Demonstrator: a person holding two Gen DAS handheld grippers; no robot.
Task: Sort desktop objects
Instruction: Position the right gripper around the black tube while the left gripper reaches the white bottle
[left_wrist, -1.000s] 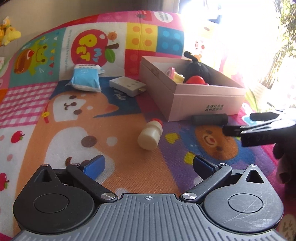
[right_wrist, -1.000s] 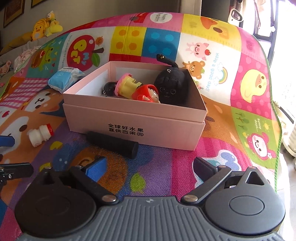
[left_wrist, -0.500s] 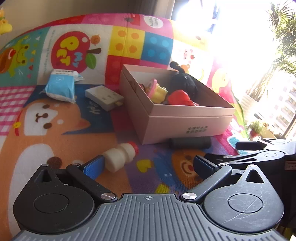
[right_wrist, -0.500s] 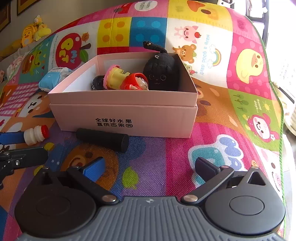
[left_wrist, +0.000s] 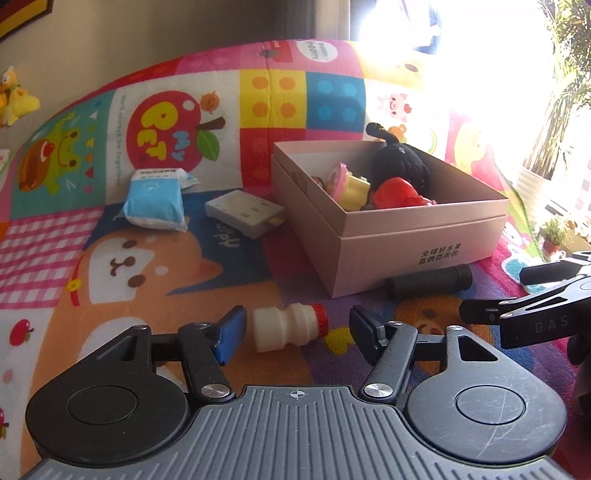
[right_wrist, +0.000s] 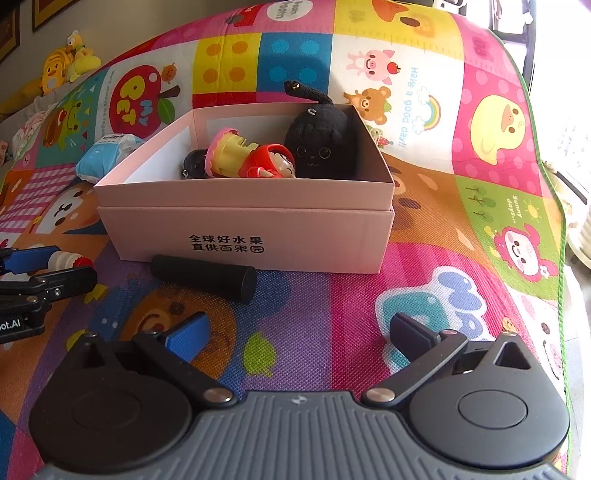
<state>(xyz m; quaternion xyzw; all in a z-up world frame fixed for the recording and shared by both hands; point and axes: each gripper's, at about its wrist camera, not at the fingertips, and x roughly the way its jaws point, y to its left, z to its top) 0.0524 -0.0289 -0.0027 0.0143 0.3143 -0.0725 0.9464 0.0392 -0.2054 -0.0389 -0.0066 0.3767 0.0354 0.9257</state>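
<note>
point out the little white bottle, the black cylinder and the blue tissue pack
little white bottle (left_wrist: 286, 326), left wrist view, on its ribbed body
black cylinder (right_wrist: 203, 272), right wrist view, mid-length on its side
blue tissue pack (left_wrist: 157, 201), left wrist view, centre of its blue face

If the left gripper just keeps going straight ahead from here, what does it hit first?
The small white bottle, lying on its side between the open left gripper fingers. Beyond it, probably the pink box, though depth is unclear.

Bright patchwork cartoon mat (right_wrist: 424, 295), pink box (right_wrist: 258, 225) with black lettering, cream bottle (left_wrist: 284, 328) capped red, black cylinder (right_wrist: 205, 273), pale-blue tissue pack (left_wrist: 155, 201), black plush cat (right_wrist: 321, 144), blue-padded left tongs (left_wrist: 295, 328).
</note>
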